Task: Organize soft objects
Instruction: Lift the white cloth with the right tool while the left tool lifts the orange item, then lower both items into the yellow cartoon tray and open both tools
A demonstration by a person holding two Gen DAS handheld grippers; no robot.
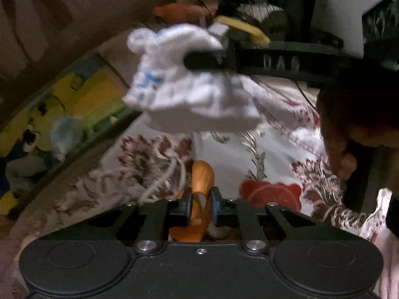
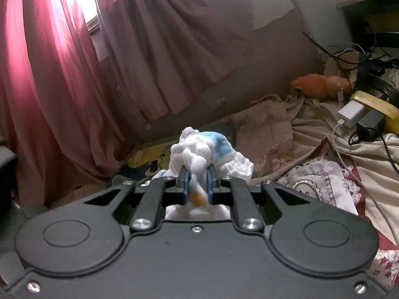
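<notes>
Nearest in the left wrist view, the left gripper (image 1: 201,208) has its jaws drawn narrow around an orange soft piece (image 1: 201,179), whose rounded end sticks out beyond the fingertips; the pads sit against its sides, over a floral bedsheet (image 1: 269,154). Above and beyond it hangs a white cloth with blue print (image 1: 189,87), blurred, pinched by the right gripper (image 1: 199,59), which reaches in from the right edge with a hand (image 1: 349,129) behind it. In the right wrist view that same gripper (image 2: 197,174) is clamped nearly closed on the white cloth (image 2: 199,154), bunched folds bulging past the fingertips. To the left, farther off, lies a yellow cartoon-print mat (image 1: 74,99) with a pale blue soft item (image 1: 65,134) on it. At the far end of the bed rests an orange plush toy (image 2: 321,86), near a white charger (image 2: 350,113), and pink curtains (image 2: 62,62) hang behind.
</notes>
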